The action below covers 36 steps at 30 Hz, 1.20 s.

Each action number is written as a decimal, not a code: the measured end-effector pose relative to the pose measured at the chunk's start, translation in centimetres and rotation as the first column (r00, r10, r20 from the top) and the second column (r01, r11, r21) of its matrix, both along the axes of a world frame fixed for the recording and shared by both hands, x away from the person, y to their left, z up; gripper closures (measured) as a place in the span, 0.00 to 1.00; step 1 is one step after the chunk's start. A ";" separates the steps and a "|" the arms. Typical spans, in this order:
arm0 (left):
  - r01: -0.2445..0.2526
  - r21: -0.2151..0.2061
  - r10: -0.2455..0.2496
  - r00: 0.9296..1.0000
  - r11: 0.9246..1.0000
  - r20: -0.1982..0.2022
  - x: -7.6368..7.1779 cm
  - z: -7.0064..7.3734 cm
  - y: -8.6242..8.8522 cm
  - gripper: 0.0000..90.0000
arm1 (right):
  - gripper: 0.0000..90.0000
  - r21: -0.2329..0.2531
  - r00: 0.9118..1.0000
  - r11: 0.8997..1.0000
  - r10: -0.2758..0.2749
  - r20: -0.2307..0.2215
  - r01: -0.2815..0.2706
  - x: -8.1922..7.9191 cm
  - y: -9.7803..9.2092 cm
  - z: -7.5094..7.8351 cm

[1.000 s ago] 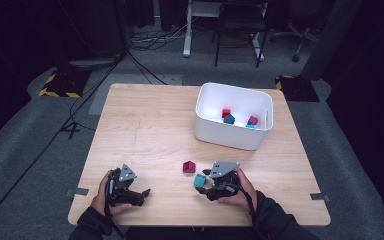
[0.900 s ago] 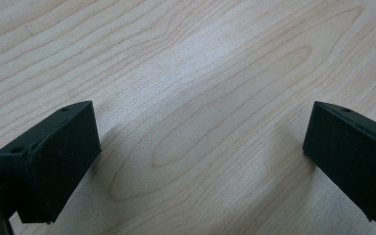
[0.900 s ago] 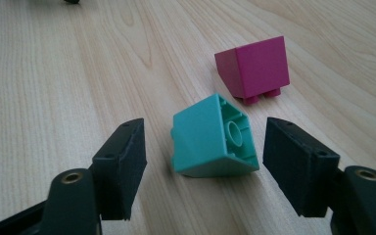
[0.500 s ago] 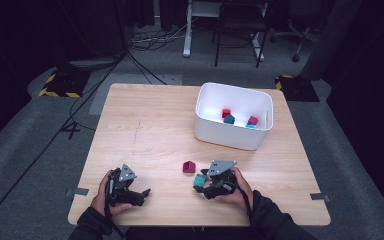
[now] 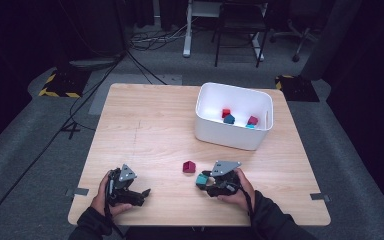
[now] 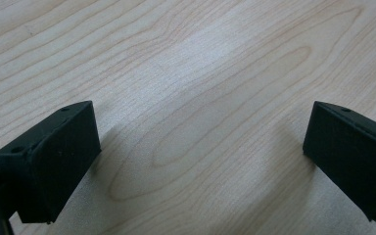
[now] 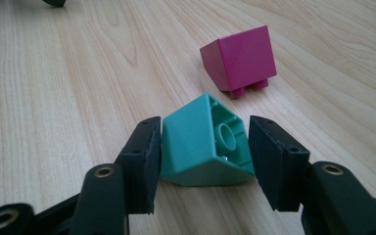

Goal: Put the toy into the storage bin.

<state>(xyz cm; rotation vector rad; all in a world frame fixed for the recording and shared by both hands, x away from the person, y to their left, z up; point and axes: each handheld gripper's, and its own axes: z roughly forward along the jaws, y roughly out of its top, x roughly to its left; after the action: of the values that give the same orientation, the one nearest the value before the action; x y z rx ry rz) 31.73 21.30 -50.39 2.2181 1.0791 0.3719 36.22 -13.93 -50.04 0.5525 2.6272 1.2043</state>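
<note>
Table (image 5: 155,125): bare wood under my left gripper (image 6: 200,147), jaws wide apart, idle.
White bin (image 5: 232,137): far side, several blocks inside.
Magenta block (image 7: 239,61): loose, just beyond my right gripper (image 7: 203,147); it may be nudged on lifting.
Teal block (image 7: 203,142): clamped between my right jaws, tilted, seemingly touching the table; its slanted faces could let it twist or slip out.
</note>
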 end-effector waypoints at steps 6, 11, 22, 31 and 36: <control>0.001 0.001 -0.001 1.000 1.000 -0.001 0.0 0.0 0.0 0.01 | 0.53 0.015 1.000 1.000 -0.018 0.011 0.018 -0.1 -1.4 1.0; 0.000 0.000 0.000 1.000 1.000 0.000 0.0 0.0 0.0 0.01 | 0.53 0.027 0.999 0.999 -0.039 0.030 0.038 0.0 -2.5 1.8; 0.001 0.001 -0.001 1.000 1.000 -0.001 0.0 0.0 0.0 0.01 | 0.53 0.058 0.996 0.996 -0.071 0.047 0.069 0.2 -4.1 3.9; -0.002 -0.001 0.002 1.000 1.000 0.001 0.0 0.0 0.0 0.01 | 0.53 0.085 0.994 0.992 -0.099 0.056 0.094 0.6 -4.7 5.7; -0.002 -0.002 0.002 1.000 1.000 0.000 0.0 0.0 0.0 0.01 | 0.53 0.093 0.991 0.990 -0.112 0.072 0.105 0.7 -5.3 6.8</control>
<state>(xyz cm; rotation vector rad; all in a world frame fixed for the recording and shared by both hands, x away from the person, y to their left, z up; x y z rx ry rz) 31.72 21.29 -50.40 2.2159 1.0807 0.3719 36.96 -19.18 -43.22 0.6430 2.4555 1.2874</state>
